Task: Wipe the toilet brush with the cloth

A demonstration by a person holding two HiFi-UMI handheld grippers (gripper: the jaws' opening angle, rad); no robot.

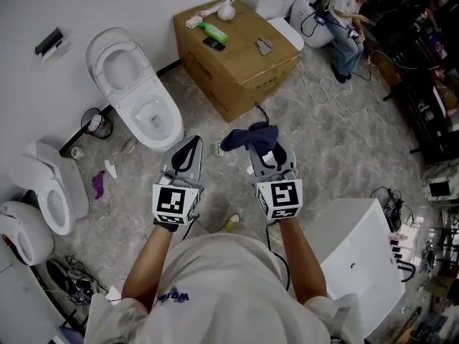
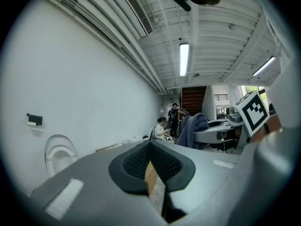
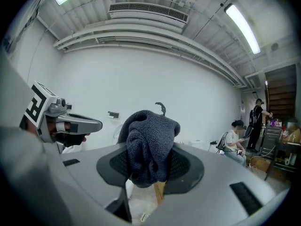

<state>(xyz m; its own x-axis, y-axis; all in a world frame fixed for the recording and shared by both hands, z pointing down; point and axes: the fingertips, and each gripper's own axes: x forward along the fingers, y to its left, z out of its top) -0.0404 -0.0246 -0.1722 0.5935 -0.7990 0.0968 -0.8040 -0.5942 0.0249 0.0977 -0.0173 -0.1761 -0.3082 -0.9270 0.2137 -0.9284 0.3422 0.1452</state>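
In the head view, a grey marbled floor (image 1: 344,142) meets a white wall (image 1: 43,6), with a toilet (image 1: 136,92) and a cardboard box (image 1: 244,70) on which a white brush (image 1: 224,10) lies. The left gripper (image 1: 191,143) and right gripper (image 1: 267,153) hover side by side above the floor. The left gripper view shows its jaws pressed together with nothing between them. The right gripper view shows its jaws pinching a bunched dark blue cloth (image 3: 149,140).

Cloth (image 3: 149,140) partly hidden in right claw (image 3: 148,166)

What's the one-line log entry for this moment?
left gripper: shut, empty | right gripper: shut on cloth | both held over floor
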